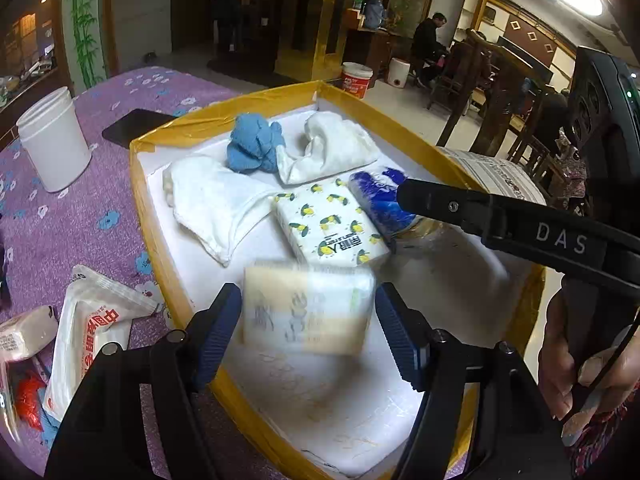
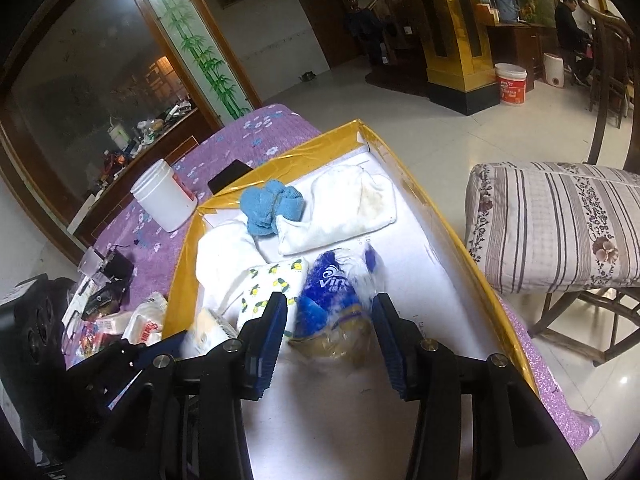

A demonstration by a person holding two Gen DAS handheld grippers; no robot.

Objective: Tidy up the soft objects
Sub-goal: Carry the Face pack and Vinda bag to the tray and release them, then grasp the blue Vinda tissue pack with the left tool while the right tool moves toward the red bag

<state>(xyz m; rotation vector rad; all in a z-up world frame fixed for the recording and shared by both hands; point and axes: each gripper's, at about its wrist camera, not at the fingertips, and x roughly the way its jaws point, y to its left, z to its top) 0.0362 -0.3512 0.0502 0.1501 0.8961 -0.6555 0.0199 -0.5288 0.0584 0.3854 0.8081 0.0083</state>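
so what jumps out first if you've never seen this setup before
A big yellow-rimmed box on the purple flowered tablecloth fills both views, with a blue knitted bundle between white cloths at its far end. Nearer, a lemon-print tissue pack lies beside a blue wrapped pack, and a blurred cream tissue pack sits between the open left gripper.

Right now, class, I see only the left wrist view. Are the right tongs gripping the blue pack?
Observer: No. In the right wrist view the blue pack lies in the box between the right tongs, with a gap at each pad.
Operator: Is the far white cloth clean?
Observer: No. That cloth shows a brownish stain on top.
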